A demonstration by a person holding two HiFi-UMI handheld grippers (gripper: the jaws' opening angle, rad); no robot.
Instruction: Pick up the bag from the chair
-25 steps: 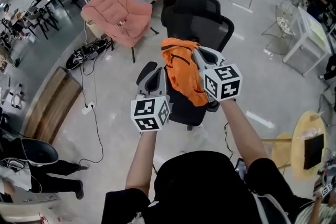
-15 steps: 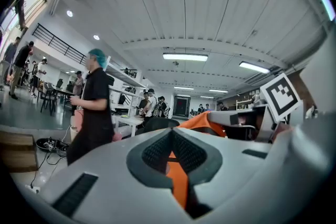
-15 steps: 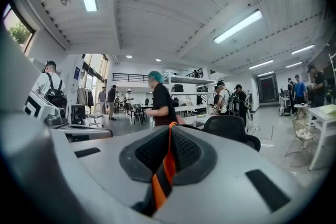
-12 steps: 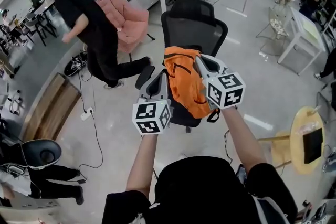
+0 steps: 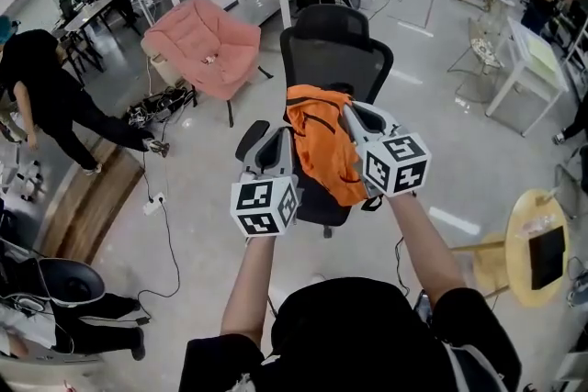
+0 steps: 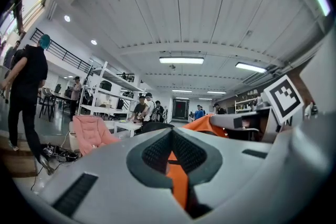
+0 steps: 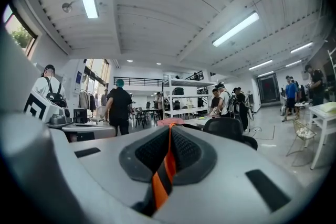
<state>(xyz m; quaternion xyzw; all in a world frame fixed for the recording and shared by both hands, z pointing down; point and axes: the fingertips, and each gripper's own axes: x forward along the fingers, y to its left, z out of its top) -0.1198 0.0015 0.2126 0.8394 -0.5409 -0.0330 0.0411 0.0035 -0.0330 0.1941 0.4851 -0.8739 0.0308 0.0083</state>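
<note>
Orange fabric bag point(image 5: 320, 142) held up just over a black mesh office chair point(image 5: 335, 50), left gripper point(image 5: 278, 142) clamped shut on its cloth, right gripper point(image 5: 354, 117) pinched tight on its strap

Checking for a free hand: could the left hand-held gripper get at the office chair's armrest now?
Probably not: the left hand-held gripper is shut on the orange bag. The armrest lies beside it, unobstructed, but it would have to release first.

Left gripper point(image 5: 276, 133), right gripper point(image 5: 352, 110): two. Orange bag point(image 5: 317, 138): one. Black chair point(image 5: 335, 50): one. Bystanders point(image 5: 41, 96): maybe six.
</note>
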